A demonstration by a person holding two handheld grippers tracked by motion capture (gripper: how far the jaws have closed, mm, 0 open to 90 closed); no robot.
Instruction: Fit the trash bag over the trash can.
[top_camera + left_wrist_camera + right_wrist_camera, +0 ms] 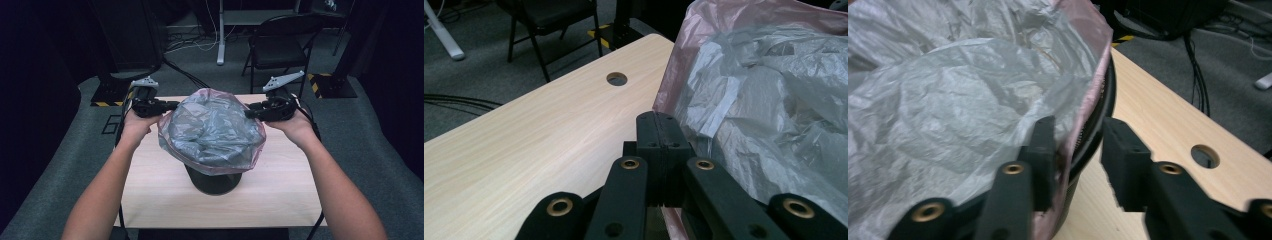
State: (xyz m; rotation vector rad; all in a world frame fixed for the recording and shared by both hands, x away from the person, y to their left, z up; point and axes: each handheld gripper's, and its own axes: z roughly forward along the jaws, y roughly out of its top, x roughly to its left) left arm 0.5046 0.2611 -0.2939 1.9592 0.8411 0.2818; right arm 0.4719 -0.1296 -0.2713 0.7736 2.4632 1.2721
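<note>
Bag lined a black bin mid-table. Left gripper was clamped on the bag's pink edge; right gripper stood parted, straddling the bin's rim.

No legible text or labels

A bag-lined bin stands mid-frame on the table; a folding chair sits behind, upper right.
</note>
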